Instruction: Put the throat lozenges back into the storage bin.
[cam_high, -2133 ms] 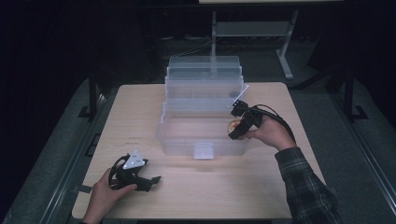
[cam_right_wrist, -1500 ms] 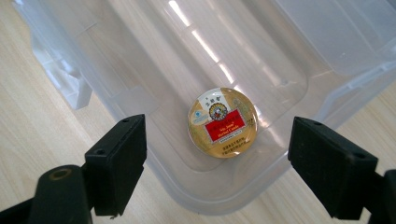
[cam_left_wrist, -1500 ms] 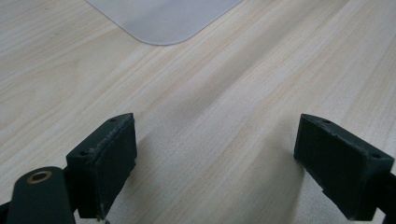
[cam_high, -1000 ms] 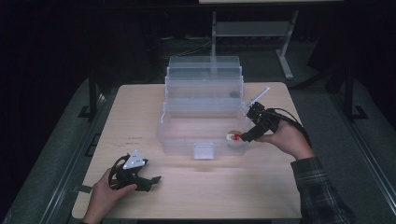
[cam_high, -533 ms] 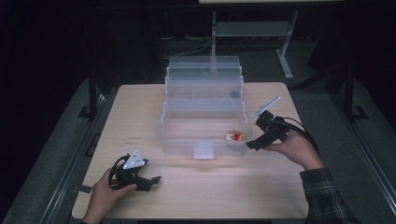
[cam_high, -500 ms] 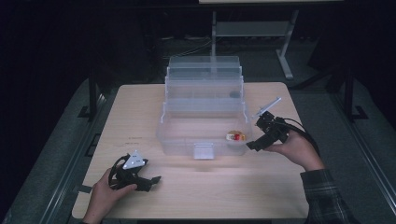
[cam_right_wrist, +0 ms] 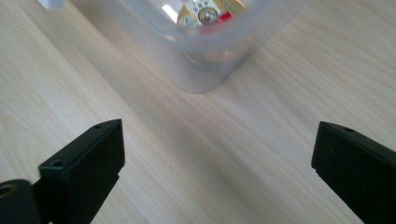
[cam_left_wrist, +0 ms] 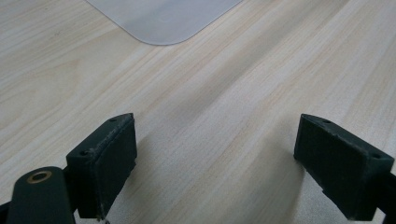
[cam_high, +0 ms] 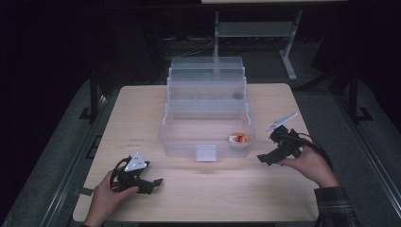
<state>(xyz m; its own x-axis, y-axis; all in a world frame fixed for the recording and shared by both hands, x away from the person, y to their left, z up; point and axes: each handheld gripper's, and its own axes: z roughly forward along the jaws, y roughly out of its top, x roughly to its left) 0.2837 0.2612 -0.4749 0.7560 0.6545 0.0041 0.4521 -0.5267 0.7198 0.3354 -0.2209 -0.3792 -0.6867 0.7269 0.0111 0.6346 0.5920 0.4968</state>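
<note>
A clear plastic tiered box (cam_high: pixel 207 120) stands at the middle of the pale wooden worktop (cam_high: pixel 203 198), its stepped trays rising toward 12 o'clock and its lowest, widest tray open toward the person. A small white latch tab (cam_high: pixel 205 153) sits on the front wall of that tray, at 6 o'clock of the box. Inside the lowest tray, at its 4 o'clock corner, lies a small item in red, yellow and white (cam_high: pixel 238 138); it is too small to identify. In the right gripper view the same item (cam_right_wrist: pixel 208 14) shows through the rounded clear corner of the box (cam_right_wrist: pixel 205 60), blurred.

The right claw (cam_high: pixel 270 156) is held just above the worktop at 4 o'clock of the box, near its corner but apart from it, pointing toward 9 o'clock. Its jaws stand wide apart, released, with bare wood grain between them and nothing held. The right hand (cam_high: pixel 307 163) grips it from behind, a plaid sleeve (cam_high: pixel 336 208) at the wrist.

The left claw (cam_high: pixel 150 183) rests low at 7 o'clock of the box, well apart from it, with the grey three-cornered plate on top. Its jaws are likewise spread and released, holding nothing; in the left gripper view a rounded clear corner of the box (cam_left_wrist: pixel 163 18) lies ahead of them. The left hand (cam_high: pixel 106 196) holds it near the worktop's near edge.
</note>
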